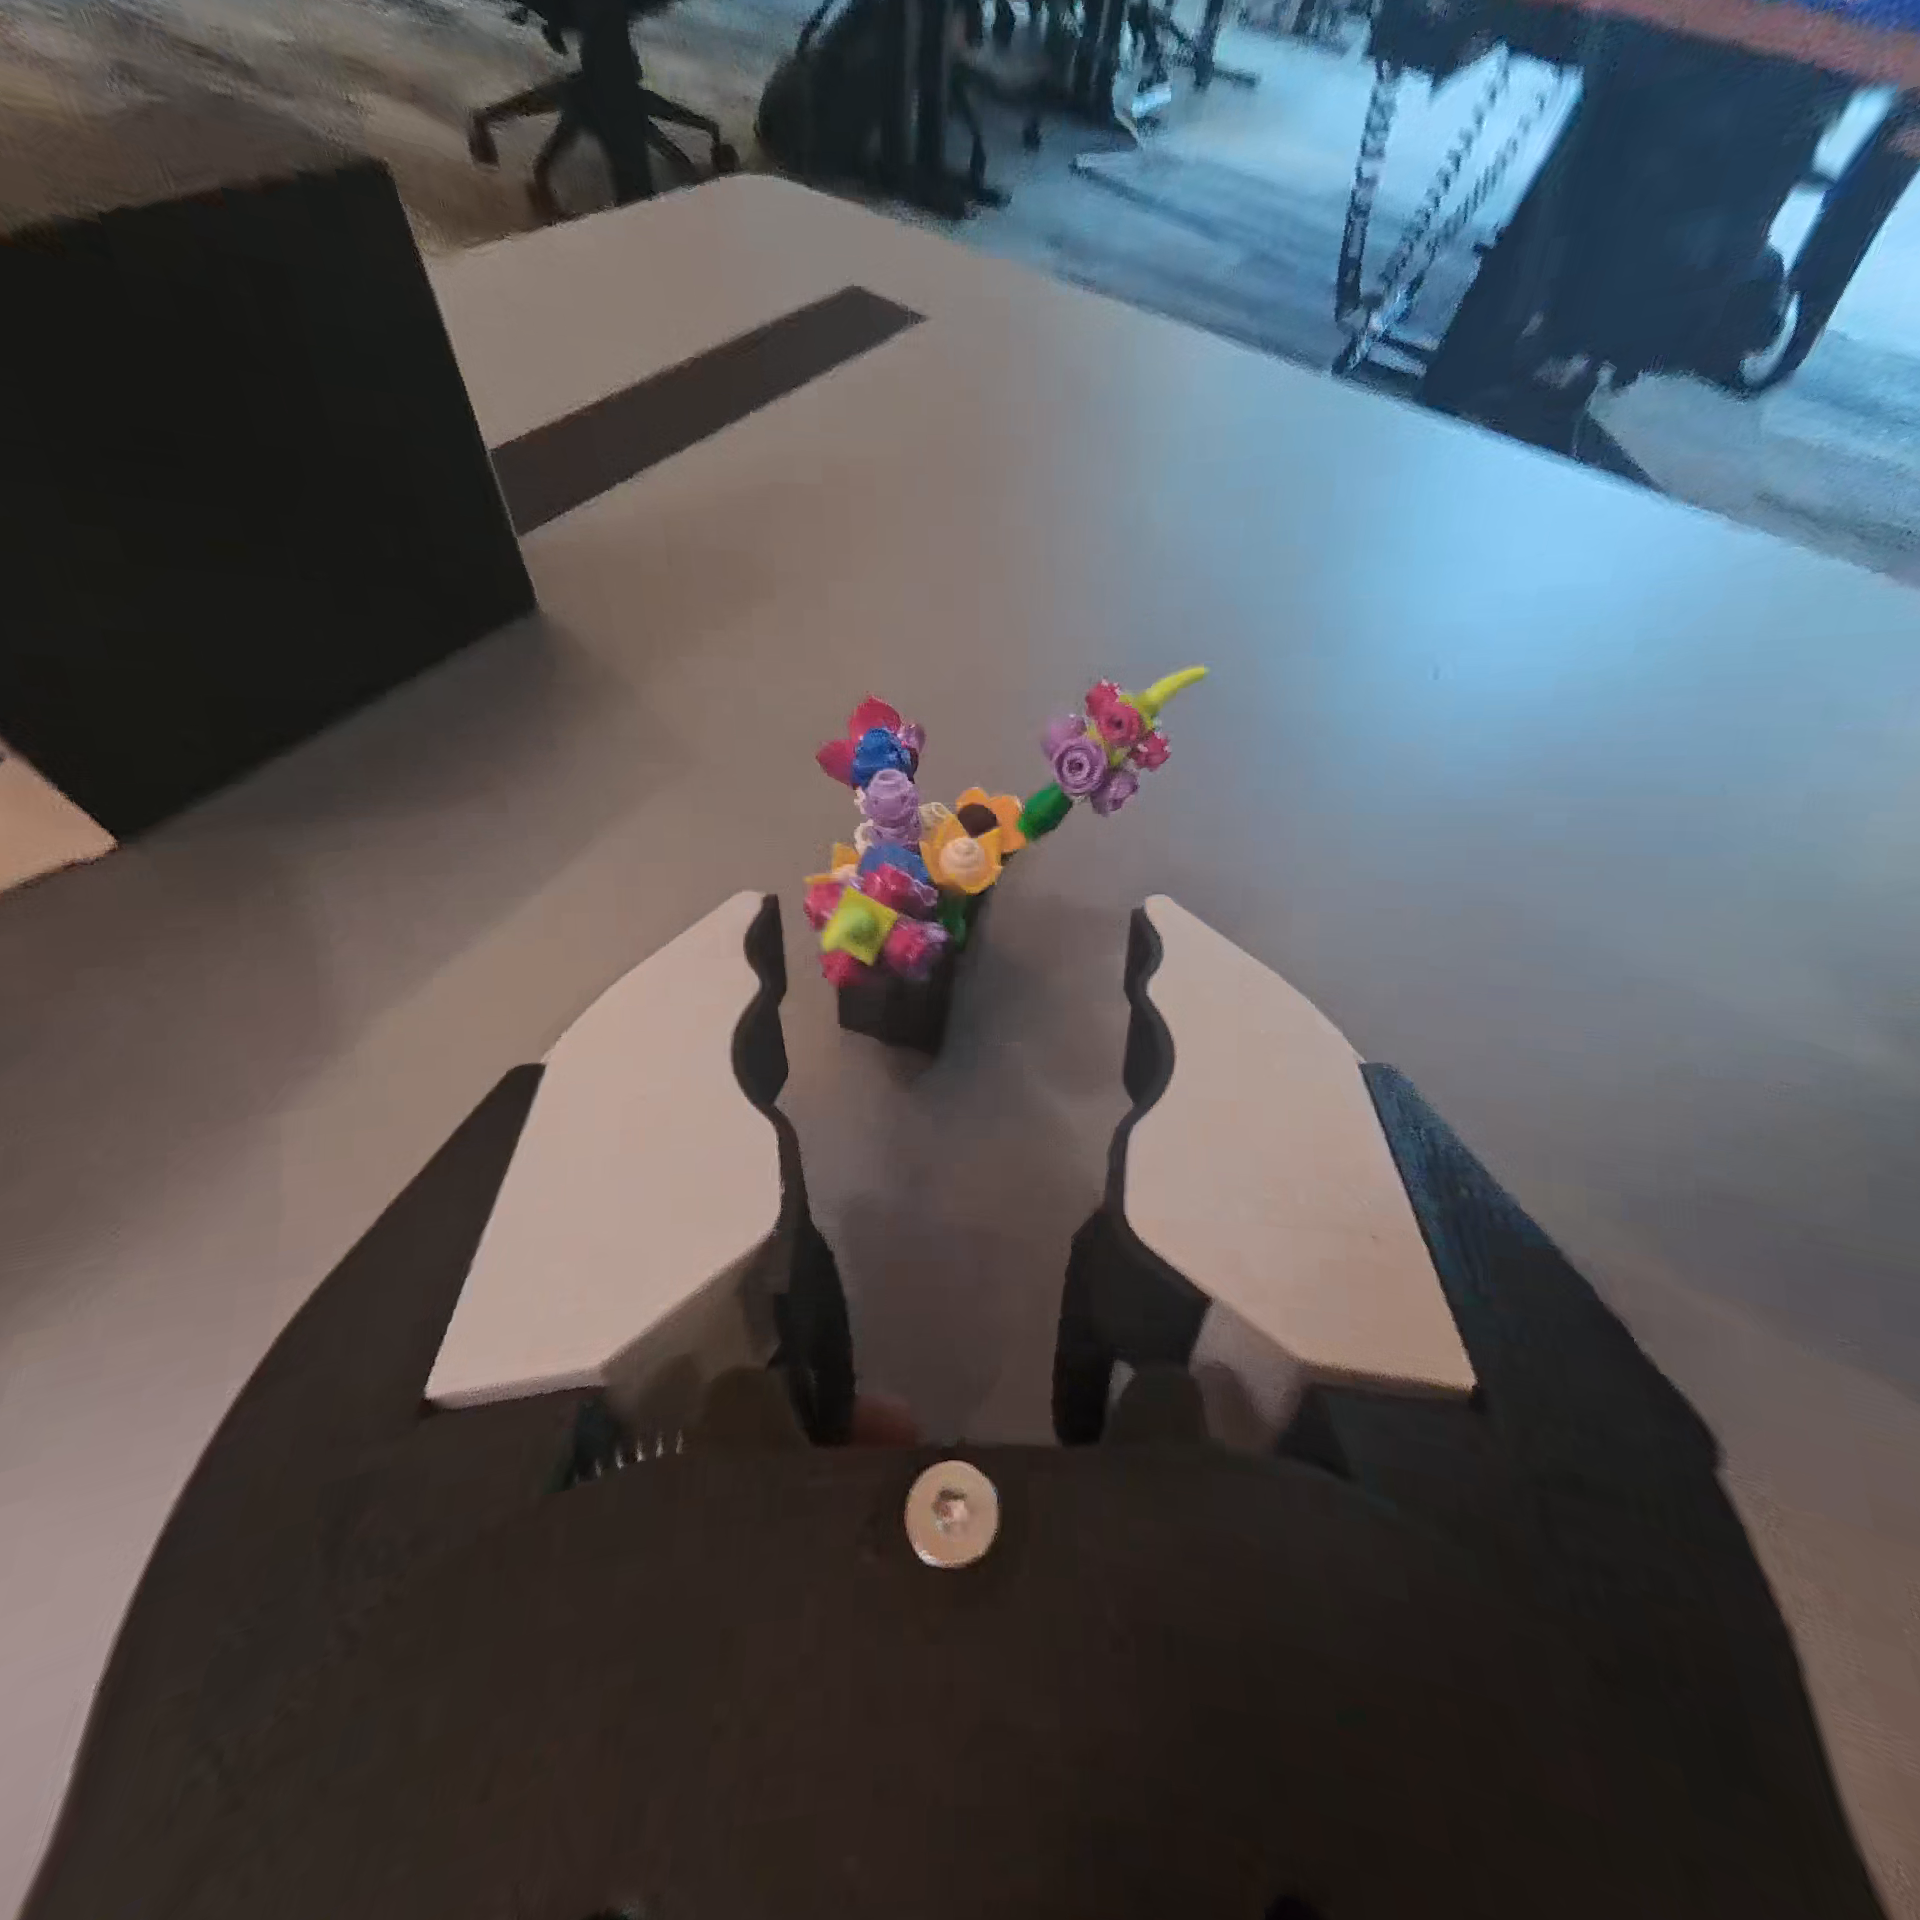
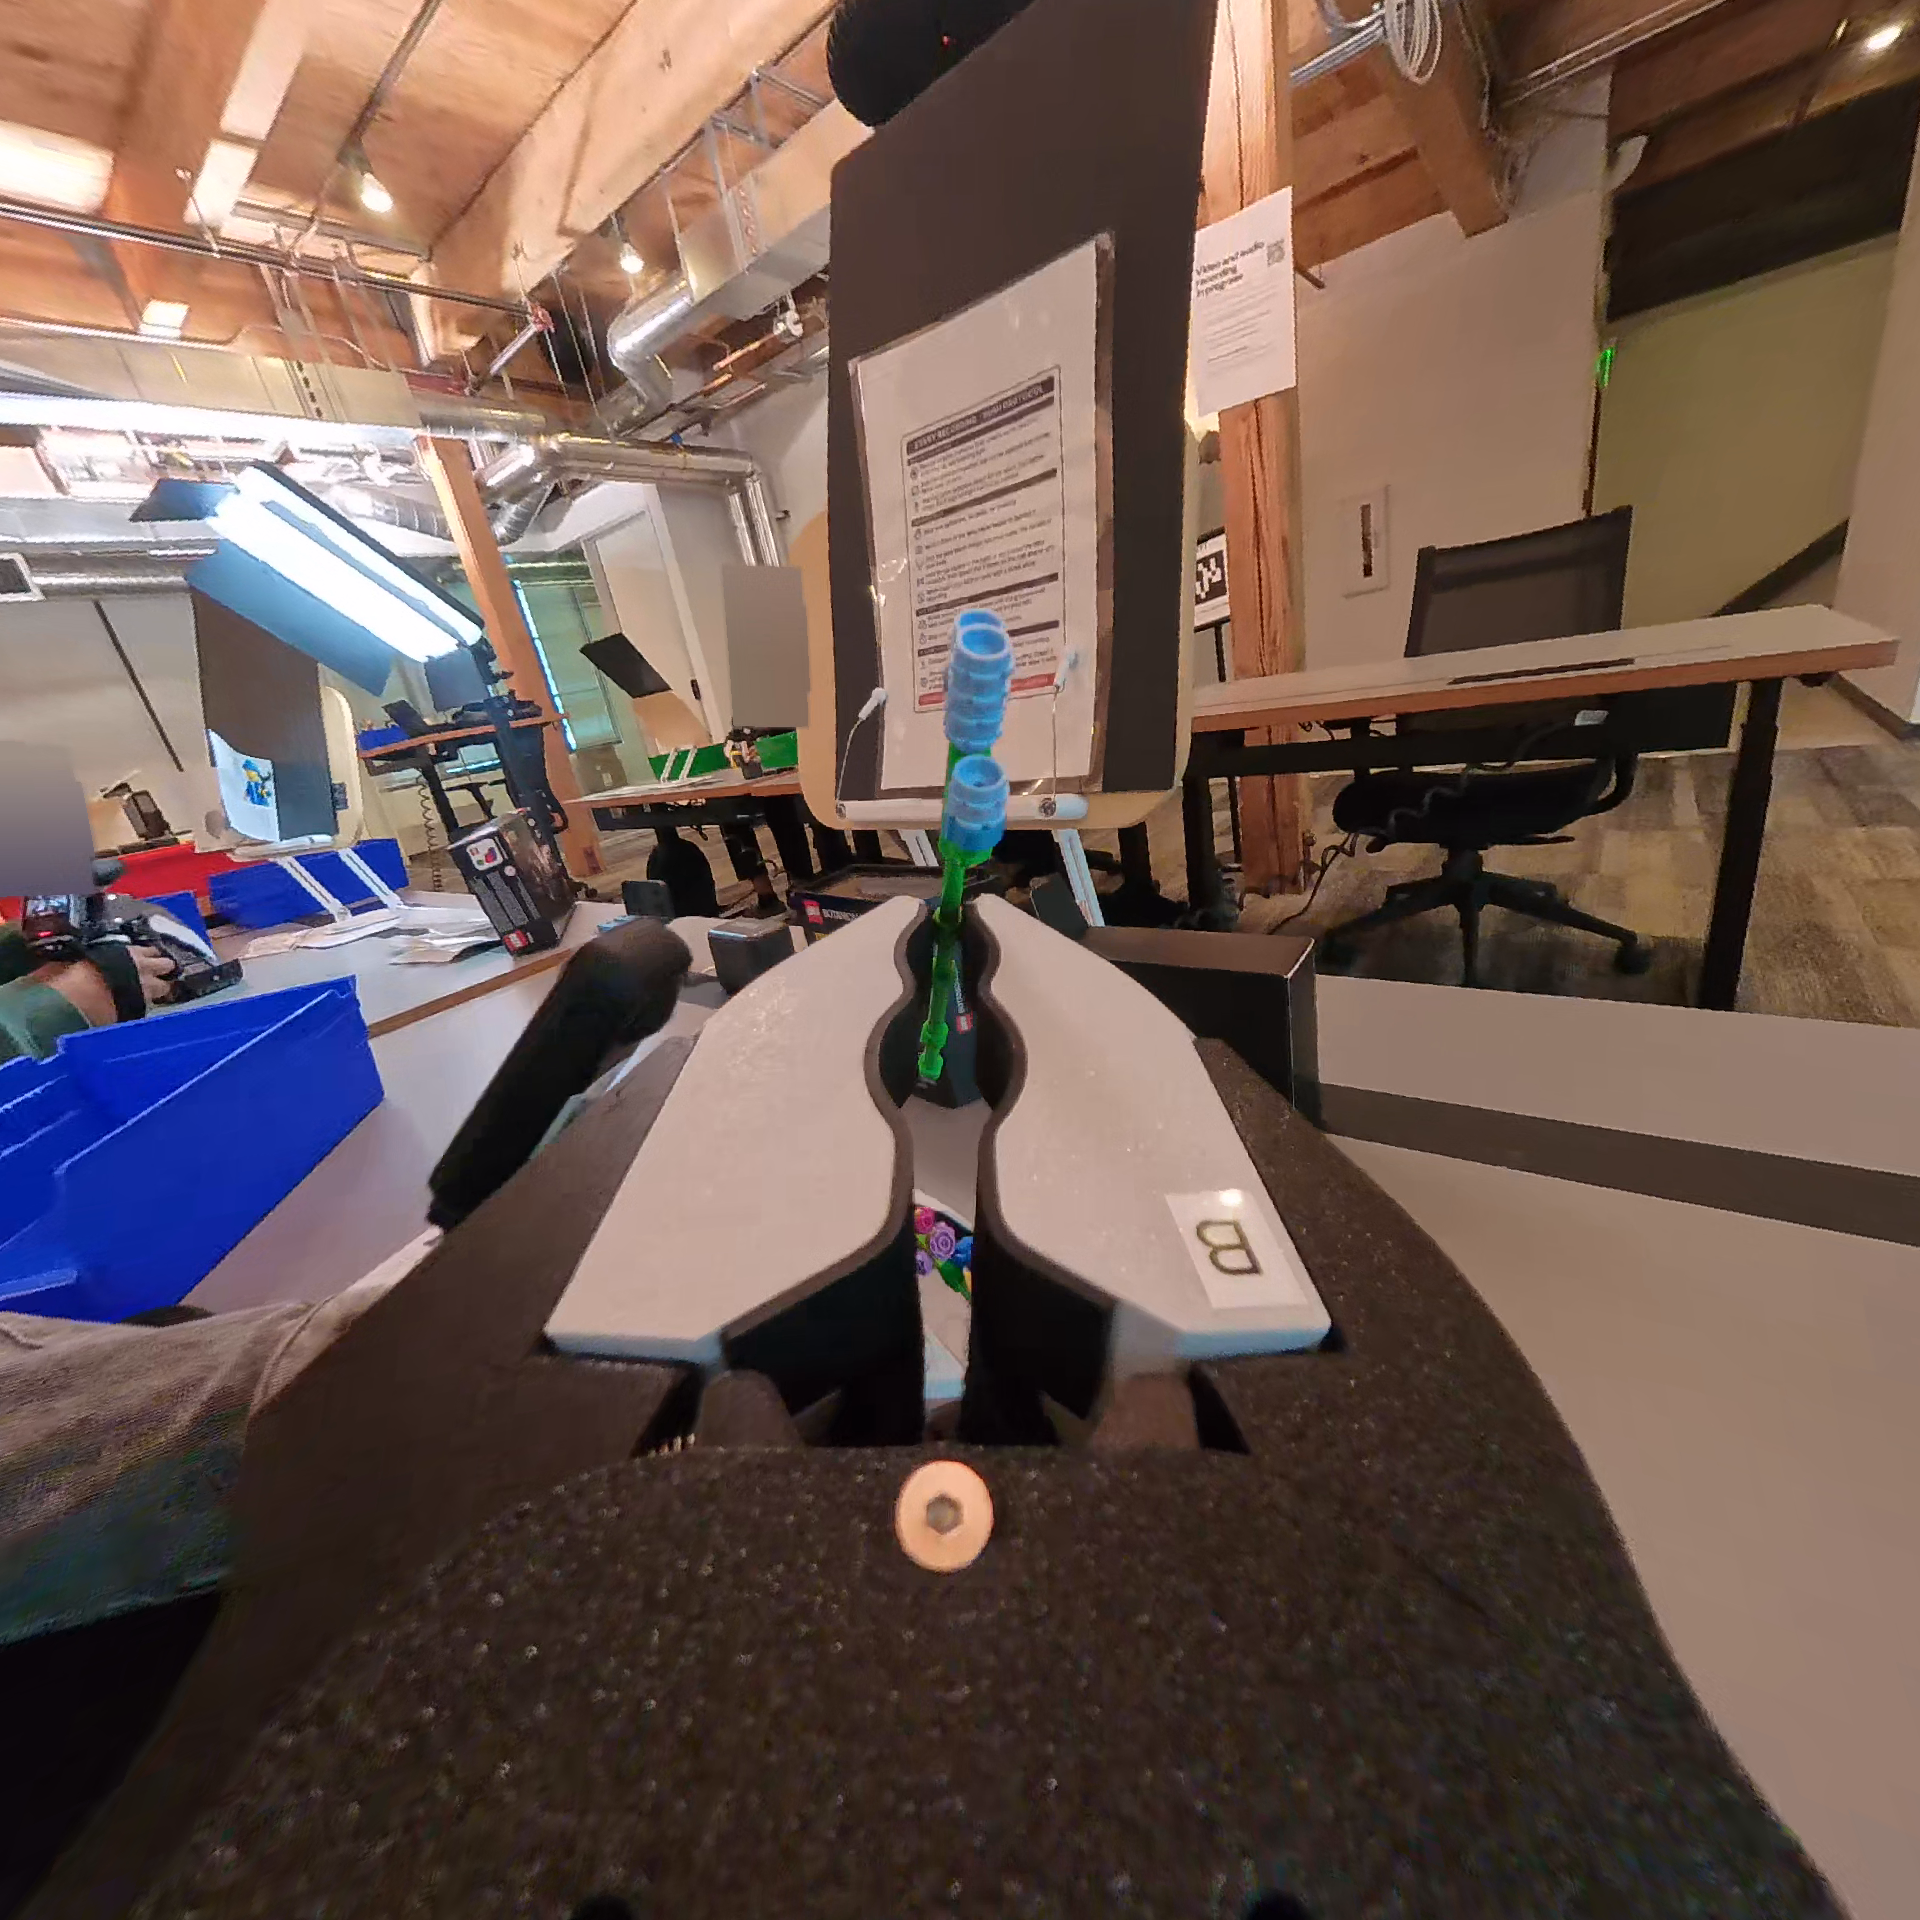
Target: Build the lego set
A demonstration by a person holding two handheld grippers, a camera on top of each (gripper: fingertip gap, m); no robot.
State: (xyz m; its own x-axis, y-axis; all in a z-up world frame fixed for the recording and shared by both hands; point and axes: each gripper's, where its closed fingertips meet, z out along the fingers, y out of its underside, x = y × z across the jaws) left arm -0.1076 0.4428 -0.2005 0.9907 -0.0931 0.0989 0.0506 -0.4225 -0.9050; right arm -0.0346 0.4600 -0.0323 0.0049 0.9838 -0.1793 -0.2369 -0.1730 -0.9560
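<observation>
A small lego flower bouquet stands in a dark block base on the grey table, with pink, purple, blue, yellow and orange blooms. One stem with purple and pink roses leans out to the right. My left gripper is open and empty, just short of the bouquet, whose base sits ahead of the fingertips. My right gripper is shut on a green stem topped with light blue round flowers, held upright in the air. Part of the bouquet shows below between its fingers.
A black box stands at the left of the table, and a dark strip crosses the table behind. In the right wrist view a black stand with a printed sheet, blue bins, lego boxes and a person's sleeve show. About 20 cm separates my left fingertips from my right.
</observation>
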